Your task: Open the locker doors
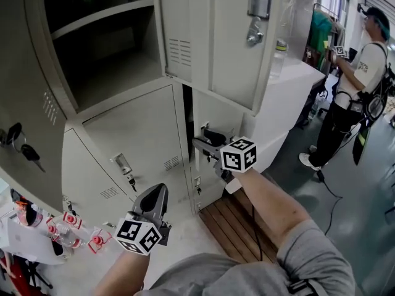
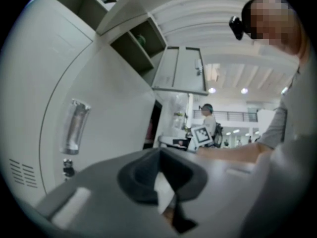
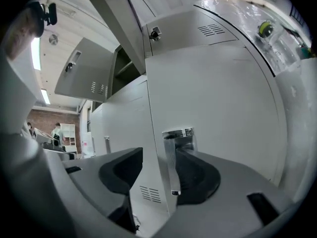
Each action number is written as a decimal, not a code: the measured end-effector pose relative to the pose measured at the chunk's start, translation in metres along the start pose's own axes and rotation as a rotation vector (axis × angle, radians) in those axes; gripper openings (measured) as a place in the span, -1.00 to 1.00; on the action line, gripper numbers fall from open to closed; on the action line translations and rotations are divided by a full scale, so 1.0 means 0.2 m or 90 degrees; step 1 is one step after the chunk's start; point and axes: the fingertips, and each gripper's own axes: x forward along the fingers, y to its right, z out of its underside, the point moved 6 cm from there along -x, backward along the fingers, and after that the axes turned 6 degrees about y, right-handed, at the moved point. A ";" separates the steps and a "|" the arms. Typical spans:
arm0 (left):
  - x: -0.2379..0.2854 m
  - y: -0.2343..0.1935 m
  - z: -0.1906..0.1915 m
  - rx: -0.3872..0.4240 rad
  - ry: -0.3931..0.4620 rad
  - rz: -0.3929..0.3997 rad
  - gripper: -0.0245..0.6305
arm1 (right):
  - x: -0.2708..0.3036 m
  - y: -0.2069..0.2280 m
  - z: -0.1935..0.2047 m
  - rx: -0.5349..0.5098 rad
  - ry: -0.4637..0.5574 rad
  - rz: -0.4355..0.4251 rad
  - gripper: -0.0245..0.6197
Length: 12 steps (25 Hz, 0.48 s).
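Head view: bank of pale grey lockers [image 1: 185, 17], two tiers. Upper tier: both doors swung out; upper left door [image 1: 24, 103] with keys [image 1: 21, 145] hanging in its lock, shelf [image 1: 102, 14] showing inside; upper right door [image 1: 222, 36] with chrome handle [image 1: 255, 32]. Lower tier: lower left door [image 1: 133, 134] closed, recessed handle [image 1: 122, 163], key [image 1: 131, 180] below it; lower right door [image 1: 222, 113] ajar, with a dark gap along its left edge. Right gripper [image 1: 205, 139]: held level at the free edge of the lower right door, marker cube toward the camera. Right gripper view: right gripper [image 3: 166, 157] with its jaws wide apart, straddling the door edge; door handle [image 3: 174, 135] stands between them, one jaw on each side of the panel; the left jaw is clear of the metal, and no firm clamp can be made out; vent slots [image 3: 150, 193] low on the panel. Left gripper [image 1: 154, 193]: lower and nearer the person, short of the lower left door, touching nothing. Left gripper view: left gripper [image 2: 159, 152] with its jaws drawn together, nothing between them; closed door with handle [image 2: 74, 128] off to the left. Floor: wooden slatted platform [image 1: 231, 221] below the lower right door. Background: a person [image 1: 355, 85] standing well apart at right.
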 end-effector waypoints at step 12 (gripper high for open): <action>0.27 0.63 0.10 -0.003 0.019 -0.035 -0.92 | -0.68 0.15 -0.05 -0.002 -0.018 -0.188 -0.32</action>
